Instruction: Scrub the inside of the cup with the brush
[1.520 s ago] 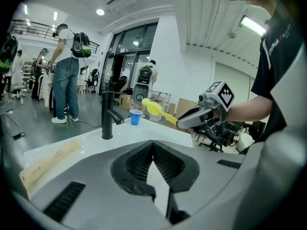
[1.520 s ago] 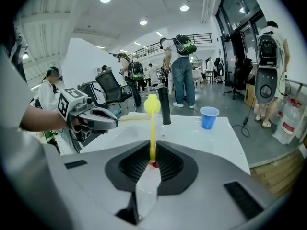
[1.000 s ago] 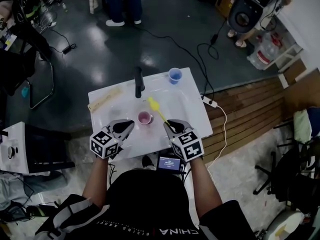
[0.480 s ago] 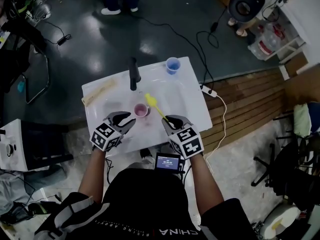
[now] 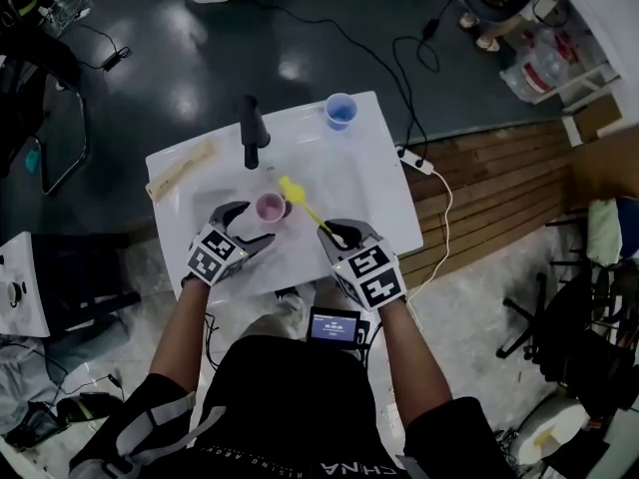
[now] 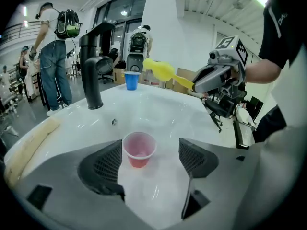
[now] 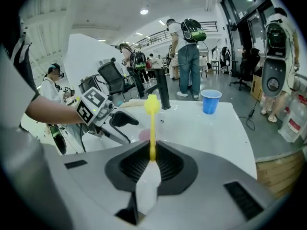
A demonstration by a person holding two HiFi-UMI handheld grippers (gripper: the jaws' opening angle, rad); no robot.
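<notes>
A small pink cup (image 5: 270, 208) stands upright in the white basin (image 5: 369, 188). My left gripper (image 5: 250, 226) has just been opening its jaws, and they now stand wide. In the left gripper view the cup (image 6: 139, 150) sits between the tips of that gripper (image 6: 150, 145), near the left pad, and neither pad presses on it. My right gripper (image 5: 339, 233) is shut on the handle of a yellow brush (image 5: 290, 190). The brush head (image 7: 152, 107) points forward, above and just right of the cup. In the right gripper view the brush and jaws (image 7: 152, 155) mostly hide the cup.
A black faucet (image 5: 252, 133) rises at the basin's far side, and a blue cup (image 5: 340, 111) stands at the far right corner. A beige strip (image 5: 180, 173) lies along the left rim. A power strip and cable (image 5: 417, 163) hang off the right edge. People stand beyond.
The left gripper has come down and forward toward the pink cup, and its jaws have gone from shut to wide. The right gripper, with the brush, has sunk a little.
</notes>
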